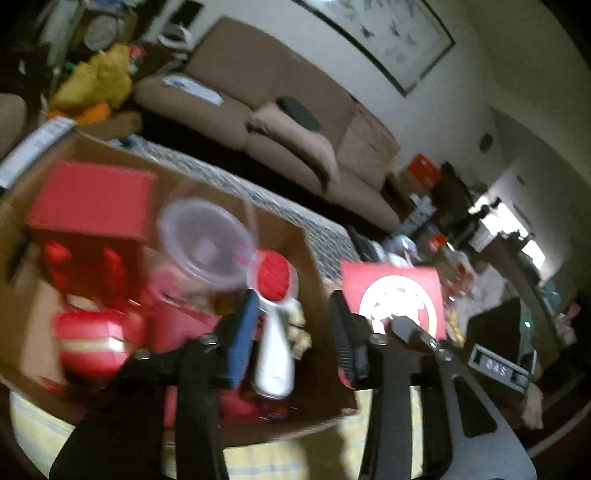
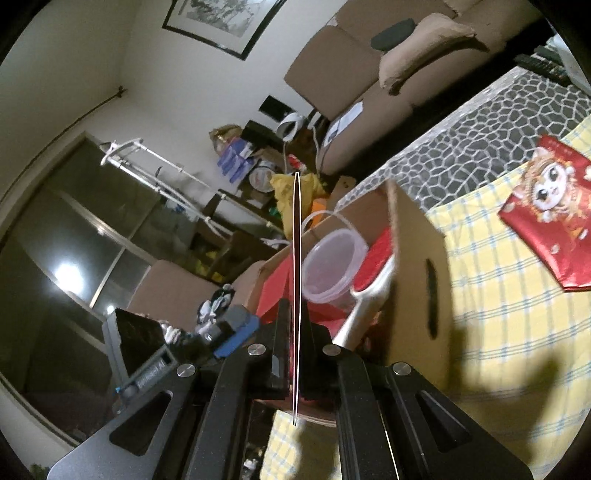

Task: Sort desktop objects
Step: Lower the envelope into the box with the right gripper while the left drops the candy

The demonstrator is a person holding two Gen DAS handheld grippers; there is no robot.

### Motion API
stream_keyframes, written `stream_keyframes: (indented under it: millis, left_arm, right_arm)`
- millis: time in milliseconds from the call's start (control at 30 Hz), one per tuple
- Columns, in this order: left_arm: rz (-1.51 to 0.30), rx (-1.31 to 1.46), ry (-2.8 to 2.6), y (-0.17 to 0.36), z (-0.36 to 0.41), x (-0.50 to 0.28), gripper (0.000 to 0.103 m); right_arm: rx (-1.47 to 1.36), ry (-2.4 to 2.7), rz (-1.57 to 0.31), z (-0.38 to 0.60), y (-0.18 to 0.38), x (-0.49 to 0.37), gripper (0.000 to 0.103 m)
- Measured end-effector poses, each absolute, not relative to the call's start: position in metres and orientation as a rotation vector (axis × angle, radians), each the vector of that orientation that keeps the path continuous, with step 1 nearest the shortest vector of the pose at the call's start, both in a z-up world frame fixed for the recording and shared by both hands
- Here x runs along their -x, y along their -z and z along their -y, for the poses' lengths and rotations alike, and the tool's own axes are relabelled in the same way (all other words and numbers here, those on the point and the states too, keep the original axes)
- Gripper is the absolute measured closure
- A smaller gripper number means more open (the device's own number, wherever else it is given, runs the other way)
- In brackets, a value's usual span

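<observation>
overhead, yellow checked tablecloth (image 2: 498,295), sofa (image 1: 295,122)

Brown sofa (image 1: 295,122) against a white wall; framed picture (image 1: 384,33) above; dark window (image 2: 74,236) reflecting lamplight.

Left hand-held gripper (image 1: 293,332): fingers apart above cardboard box (image 1: 303,243).
White-handled red brush (image 1: 273,332): in box, between the fingers.
Clear tub (image 1: 207,240): beside red box (image 1: 92,199).

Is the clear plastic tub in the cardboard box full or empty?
Apparently empty: the tub shows only its see-through walls and bottom, nothing inside. It lies tipped in the box.
</observation>
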State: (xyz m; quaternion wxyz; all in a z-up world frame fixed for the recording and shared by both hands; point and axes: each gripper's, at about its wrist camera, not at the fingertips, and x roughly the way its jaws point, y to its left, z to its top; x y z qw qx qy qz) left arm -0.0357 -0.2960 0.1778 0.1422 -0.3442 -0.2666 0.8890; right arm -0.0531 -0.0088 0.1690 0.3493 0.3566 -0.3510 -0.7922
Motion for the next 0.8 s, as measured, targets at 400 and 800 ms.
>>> stream_keyframes:
  millis: [400, 800]
  left_arm:
    - [0.798, 1.078, -2.639, -0.161, 0.337, 0.035, 0.060]
    - [0.865, 1.108, -2.653, -0.148, 0.375, 0.033, 0.060]
  right_arm:
    - [-1.016, 2.006, 0.789, 0.097, -0.146, 0.057, 0.099]
    - [-1.076, 2.029, 0.595, 0.159, -0.130, 0.054, 0.097]
